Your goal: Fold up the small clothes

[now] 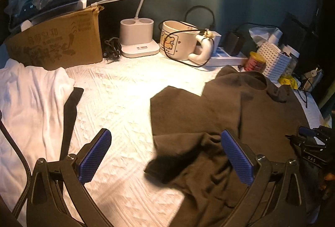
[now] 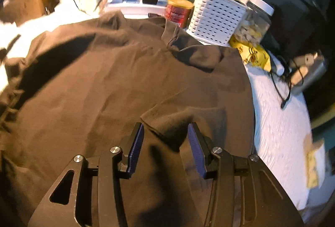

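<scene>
Shirt (image 2: 117, 80) lies spread on the desk (image 1: 117, 90), ready for folding. Left claw (image 1: 165, 155) gapes wide over its bunched sleeve; right claw (image 2: 165, 143) hovers half-open, holding nothing.

From my left wrist camera I see my left gripper (image 1: 166, 139) spread wide over the white textured cloth (image 1: 117, 101), its right pad above the rumpled near edge of the brown shirt (image 1: 240, 105). A white garment (image 1: 31, 97) lies left; a mug (image 1: 180, 40) stands far.
</scene>
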The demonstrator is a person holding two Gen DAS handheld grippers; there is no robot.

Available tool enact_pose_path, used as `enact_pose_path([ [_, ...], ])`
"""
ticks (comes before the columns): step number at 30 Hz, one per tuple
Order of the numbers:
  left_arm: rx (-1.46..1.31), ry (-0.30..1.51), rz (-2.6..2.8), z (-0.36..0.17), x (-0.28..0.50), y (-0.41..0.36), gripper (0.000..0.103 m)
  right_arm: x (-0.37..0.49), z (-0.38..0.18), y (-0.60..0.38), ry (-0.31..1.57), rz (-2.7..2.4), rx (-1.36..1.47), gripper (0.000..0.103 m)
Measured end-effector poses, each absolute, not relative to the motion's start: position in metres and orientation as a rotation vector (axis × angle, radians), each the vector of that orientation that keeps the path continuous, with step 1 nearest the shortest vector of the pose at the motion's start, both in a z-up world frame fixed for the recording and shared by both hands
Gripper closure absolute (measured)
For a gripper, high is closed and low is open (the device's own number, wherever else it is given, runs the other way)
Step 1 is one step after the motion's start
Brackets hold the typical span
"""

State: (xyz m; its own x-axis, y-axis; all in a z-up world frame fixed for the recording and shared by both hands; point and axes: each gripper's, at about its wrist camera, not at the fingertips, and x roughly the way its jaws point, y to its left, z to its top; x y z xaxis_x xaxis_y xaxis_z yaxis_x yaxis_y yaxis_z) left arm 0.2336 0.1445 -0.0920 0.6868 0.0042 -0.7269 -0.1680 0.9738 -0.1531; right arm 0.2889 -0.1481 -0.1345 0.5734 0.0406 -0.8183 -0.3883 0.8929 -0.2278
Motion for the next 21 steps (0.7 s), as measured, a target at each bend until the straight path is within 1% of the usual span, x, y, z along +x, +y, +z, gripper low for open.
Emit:
enact_pose_path([
  [1, -0.216, 0.813, 0.088, -0.094, 0.236, 0.146, 0.000, 0.292, -0.137, -0.147, 0.940, 0.270, -0.398, 0.070],
  [2, -0.220, 0.821, 0.073, -0.097, 0.241, 0.149, 0.000, 0.295, -0.138, -0.146, 0.956, 0.275, -0.383, 0.078],
  [3, -0.223, 0.829, 0.058, -0.100, 0.246, 0.151, 0.000, 0.298, -0.139, -0.145, 0.963, 0.280, -0.363, 0.085],
  [4, -0.227, 0.840, 0.041, -0.104, 0.251, 0.153, 0.000, 0.300, -0.138, -0.146, 0.959, 0.283, -0.349, 0.089],
  [5, -0.230, 0.850, 0.024, -0.107, 0.256, 0.154, 0.000, 0.304, -0.137, -0.146, 0.956, 0.282, -0.333, 0.090],
  [7, -0.229, 0.869, -0.003, -0.114, 0.267, 0.156, 0.005, 0.310, -0.132, -0.147, 0.944, 0.278, -0.293, 0.093],
  [11, -0.235, 0.902, -0.021, -0.126, 0.286, 0.159, 0.009, 0.329, -0.117, -0.155, 0.909, 0.282, -0.148, 0.093],
  [13, -0.235, 0.929, -0.033, -0.134, 0.293, 0.158, 0.016, 0.336, -0.110, -0.162, 0.907, 0.284, -0.077, 0.093],
  [14, -0.210, 0.921, -0.028, -0.134, 0.295, 0.156, 0.016, 0.340, -0.109, -0.166, 0.916, 0.285, -0.039, 0.093],
  [15, -0.192, 0.923, -0.031, -0.135, 0.297, 0.153, 0.019, 0.343, -0.108, -0.170, 0.924, 0.288, -0.002, 0.093],
  [17, -0.167, 0.926, -0.043, -0.135, 0.300, 0.149, 0.026, 0.346, -0.108, -0.176, 0.949, 0.299, 0.057, 0.090],
  [18, -0.159, 0.923, -0.043, -0.134, 0.301, 0.148, 0.035, 0.346, -0.109, -0.178, 0.959, 0.306, 0.077, 0.086],
  [19, -0.153, 0.924, -0.045, -0.134, 0.301, 0.147, 0.050, 0.346, -0.110, -0.181, 0.968, 0.310, 0.099, 0.074],
  [20, -0.140, 0.925, -0.040, -0.134, 0.302, 0.146, 0.058, 0.344, -0.110, -0.183, 0.969, 0.308, 0.116, 0.066],
  [21, -0.134, 0.928, -0.035, -0.134, 0.302, 0.145, 0.075, 0.341, -0.110, -0.185, 0.963, 0.305, 0.128, 0.053],
])
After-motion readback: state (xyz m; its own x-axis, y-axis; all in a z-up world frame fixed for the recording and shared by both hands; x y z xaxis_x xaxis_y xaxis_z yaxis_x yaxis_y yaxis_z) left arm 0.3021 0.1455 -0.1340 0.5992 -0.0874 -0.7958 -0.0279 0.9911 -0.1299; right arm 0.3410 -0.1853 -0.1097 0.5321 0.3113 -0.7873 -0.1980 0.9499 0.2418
